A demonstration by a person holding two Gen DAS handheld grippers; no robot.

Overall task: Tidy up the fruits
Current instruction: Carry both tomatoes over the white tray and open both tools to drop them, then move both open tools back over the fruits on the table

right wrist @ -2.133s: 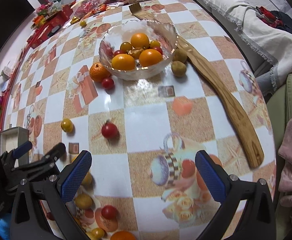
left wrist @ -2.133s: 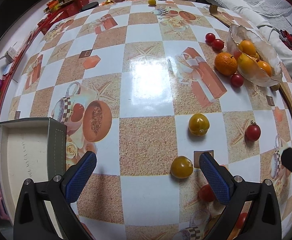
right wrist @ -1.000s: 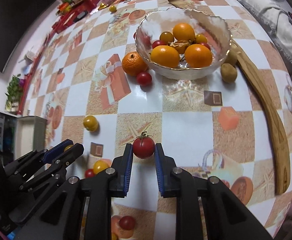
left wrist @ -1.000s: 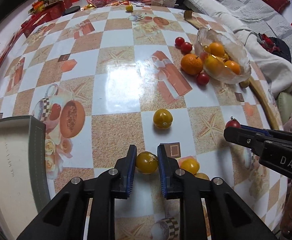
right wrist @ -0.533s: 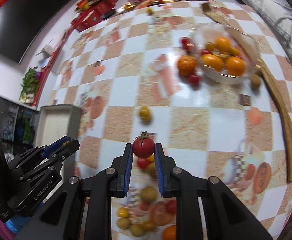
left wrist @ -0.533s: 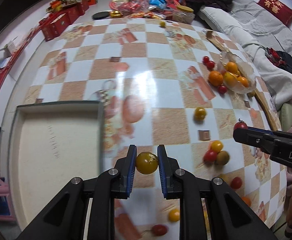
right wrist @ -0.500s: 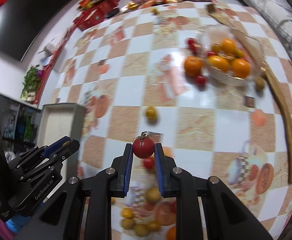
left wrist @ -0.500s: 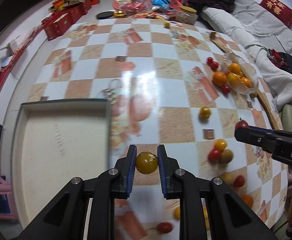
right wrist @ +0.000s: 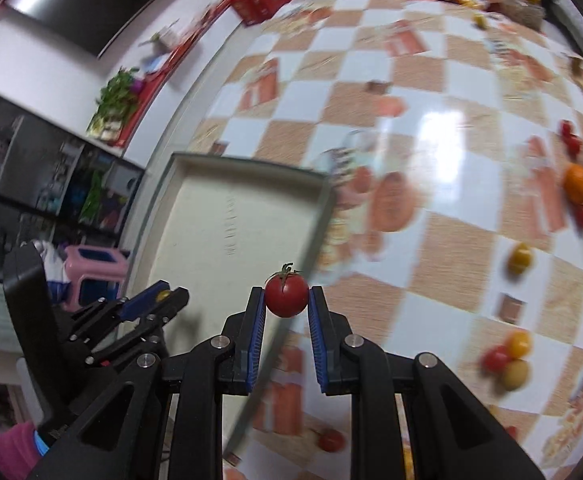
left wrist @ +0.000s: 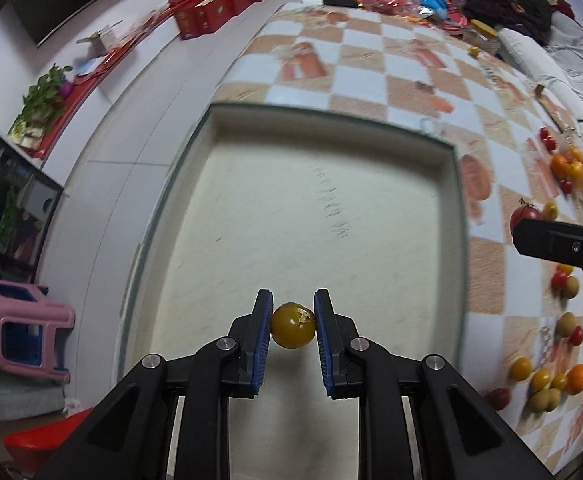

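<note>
Checkered tabletop [right wrist: 443,308] carries an empty cream tray [left wrist: 311,216] directly beneath left claw [left wrist: 293,326], clamped on yellow tomato [left wrist: 293,331]; right claw [right wrist: 286,312], clamped on red tomato [right wrist: 287,294], hangs at tray's edge; transport step; next likely lower, release.

Right tool [right wrist: 286,300] clamps a small round red tomato with green stem [right wrist: 286,294], centre frame, over the right edge of the shallow cream rectangular tray [right wrist: 227,236]. Left tool [right wrist: 163,295] at lower left over the tray, a yellow fruit [right wrist: 165,293] between its blue pads. Checkered orange-and-white surface [right wrist: 443,152] blurred; loose red and yellow fruits at right.
</note>
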